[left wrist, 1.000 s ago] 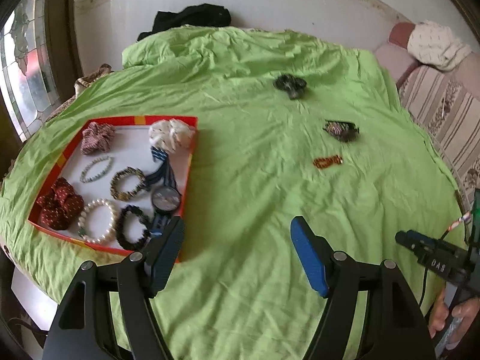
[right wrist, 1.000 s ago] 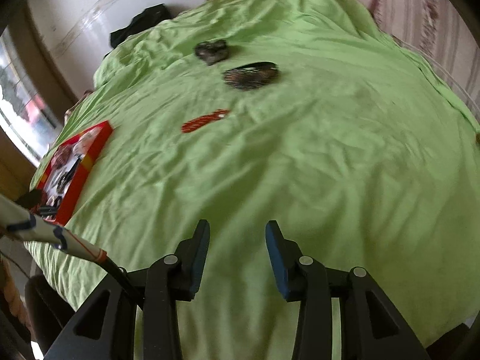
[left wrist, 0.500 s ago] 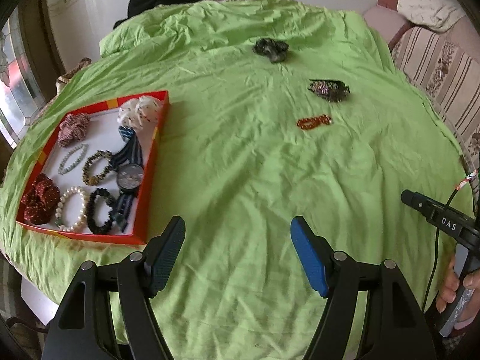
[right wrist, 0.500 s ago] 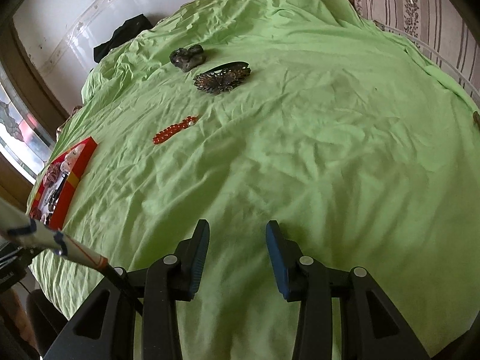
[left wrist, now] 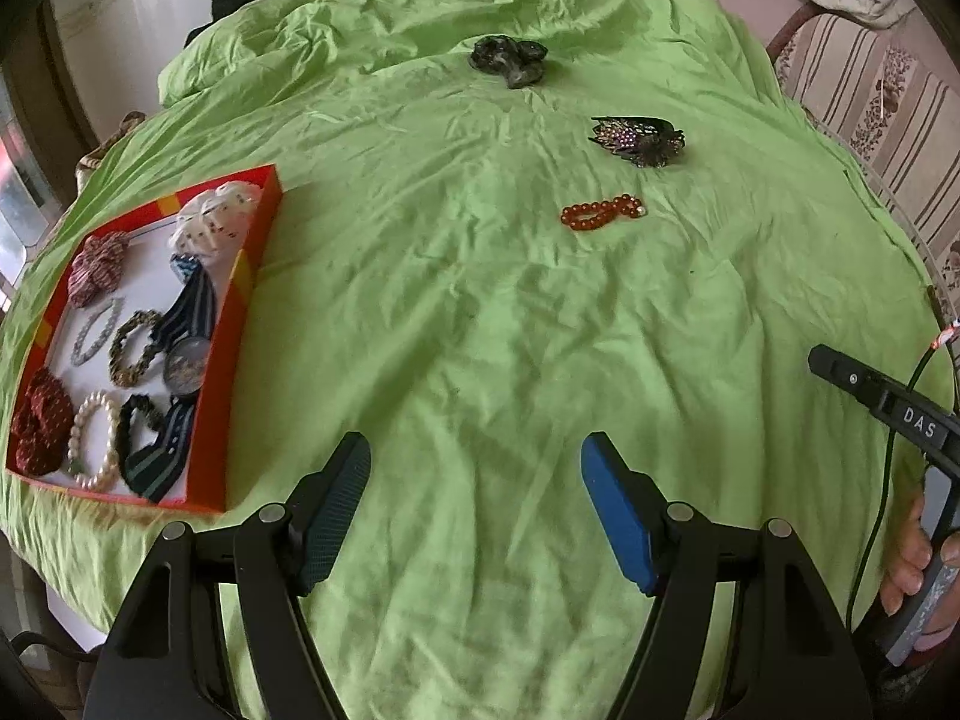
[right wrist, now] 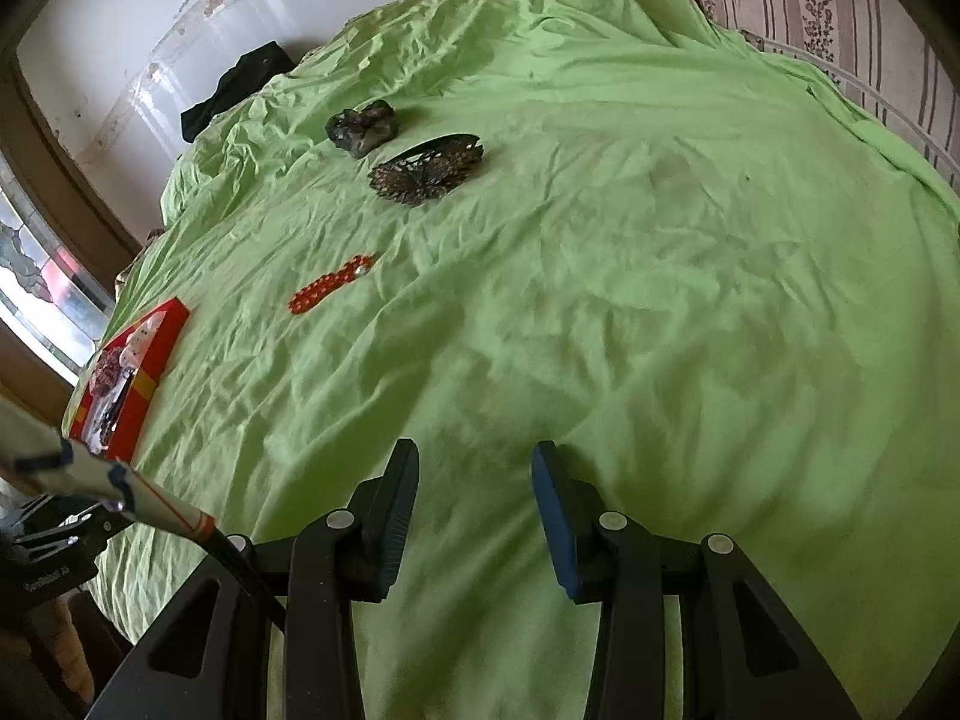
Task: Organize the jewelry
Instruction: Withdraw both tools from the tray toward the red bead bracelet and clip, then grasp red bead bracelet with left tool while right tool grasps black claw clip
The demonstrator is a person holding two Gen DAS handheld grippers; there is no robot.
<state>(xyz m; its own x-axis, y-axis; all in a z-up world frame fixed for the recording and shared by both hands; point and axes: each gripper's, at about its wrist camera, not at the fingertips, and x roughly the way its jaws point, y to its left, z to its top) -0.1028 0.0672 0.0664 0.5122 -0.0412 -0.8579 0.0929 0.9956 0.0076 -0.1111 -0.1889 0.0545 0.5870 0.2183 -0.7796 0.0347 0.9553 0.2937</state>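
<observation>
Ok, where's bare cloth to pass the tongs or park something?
Widest bare cloth lies between the tray and the red bracelet, down to both tongs. Right of the bracelet is bare too. The tray is packed. Hair clip and dark scrunchie crowd the far side.

Soft daylight enters from the window (right wrist: pixel 42 294) at the left side and makes the green sheet (left wrist: pixel 480 312) bright. Its wrinkles give only weak shadows. The white wall (right wrist: pixel 150 42) shows some glare. Both views bend strongly toward their dark corners and are a little blurred there.
</observation>
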